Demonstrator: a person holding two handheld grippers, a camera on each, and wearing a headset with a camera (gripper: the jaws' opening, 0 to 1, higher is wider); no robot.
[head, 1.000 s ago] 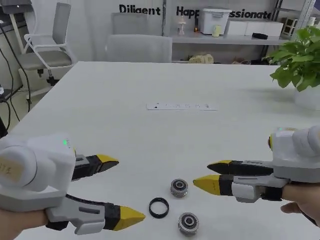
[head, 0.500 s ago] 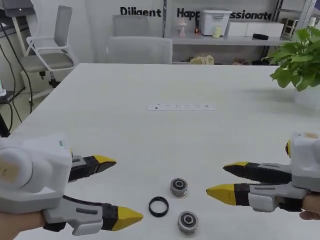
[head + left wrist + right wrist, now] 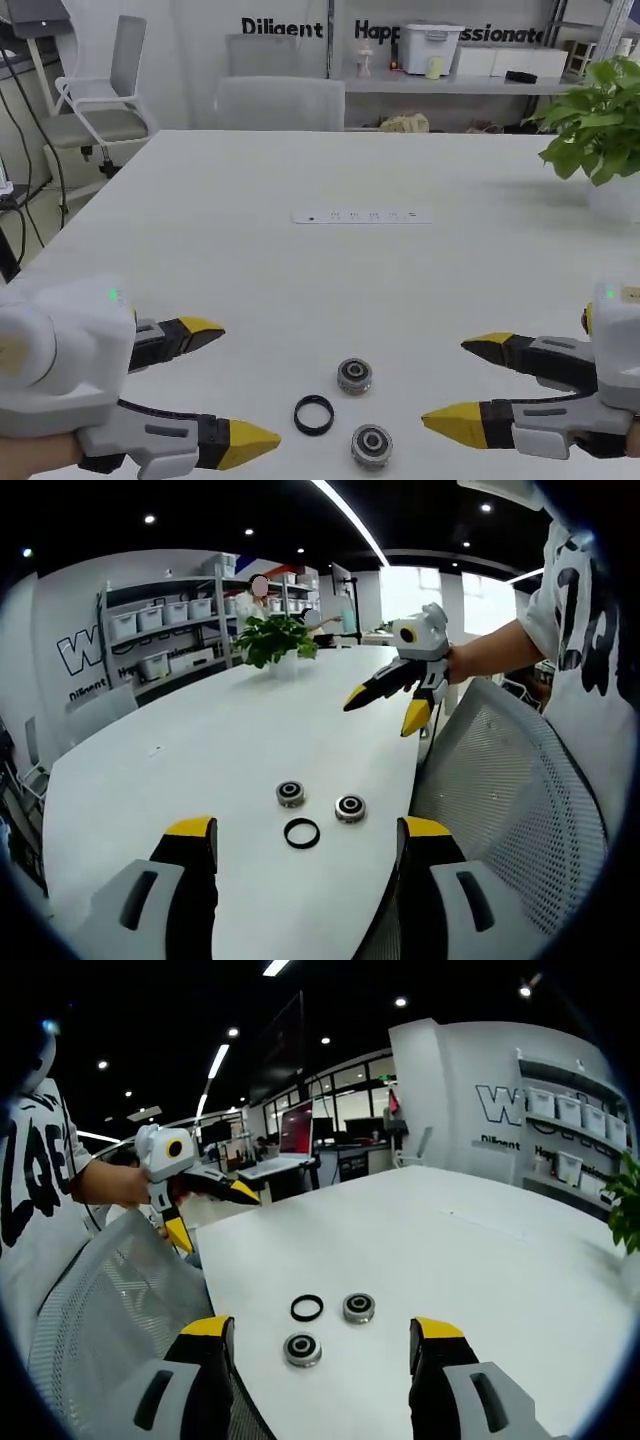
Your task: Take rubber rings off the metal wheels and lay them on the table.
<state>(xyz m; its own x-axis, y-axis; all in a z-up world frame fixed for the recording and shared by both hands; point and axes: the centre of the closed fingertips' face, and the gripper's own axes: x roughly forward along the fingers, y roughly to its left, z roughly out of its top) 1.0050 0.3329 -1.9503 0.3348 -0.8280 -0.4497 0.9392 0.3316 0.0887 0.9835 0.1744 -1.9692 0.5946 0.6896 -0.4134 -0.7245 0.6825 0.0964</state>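
Observation:
Two small metal wheels (image 3: 354, 375) (image 3: 371, 444) lie near the table's front edge, and a loose black rubber ring (image 3: 313, 414) lies flat just left of them. In the left gripper view the ring (image 3: 301, 833) sits in front of the wheels (image 3: 291, 793) (image 3: 350, 807). In the right gripper view the ring (image 3: 307, 1307) lies beside the wheels (image 3: 358, 1307) (image 3: 302, 1349). My left gripper (image 3: 222, 385) is open at the lower left, holding nothing. My right gripper (image 3: 466, 384) is open at the lower right, apart from the wheels.
A white power strip (image 3: 362, 216) lies mid-table. A potted plant (image 3: 597, 110) stands at the far right. Chairs (image 3: 280, 95) and a shelf with boxes (image 3: 432, 45) stand beyond the table's far edge.
My right gripper has drawn back to the right and lower, away from the wheels. My left gripper has dropped slightly lower and left. Wheels and ring stay put.

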